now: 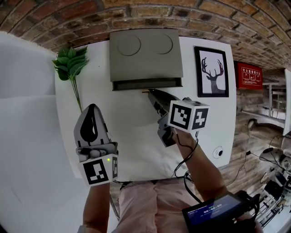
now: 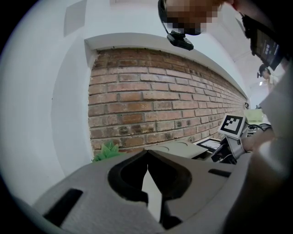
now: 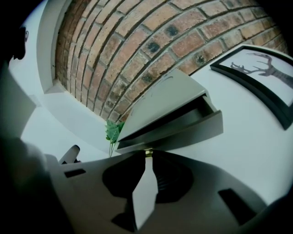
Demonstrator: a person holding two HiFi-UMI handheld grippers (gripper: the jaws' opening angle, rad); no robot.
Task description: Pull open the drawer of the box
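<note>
A grey box (image 1: 145, 54) with two round marks on its lid stands at the far side of the white table (image 1: 127, 136), against the brick wall. Its drawer (image 1: 146, 83) stands out a little from the body, with a dark gap above the front panel (image 3: 183, 130). My right gripper (image 1: 152, 93) reaches to the drawer's middle, its tips shut on the small brass knob (image 3: 148, 152). My left gripper (image 1: 92, 107) is held over the table's near left part, jaws shut and empty, well apart from the box (image 2: 178, 148).
A green leafy sprig (image 1: 70, 66) lies left of the box. A framed deer picture (image 1: 211, 72) lies to its right. A small round white fitting (image 1: 218, 152) sits near the table's right edge. A brick wall (image 1: 145, 13) runs behind the table.
</note>
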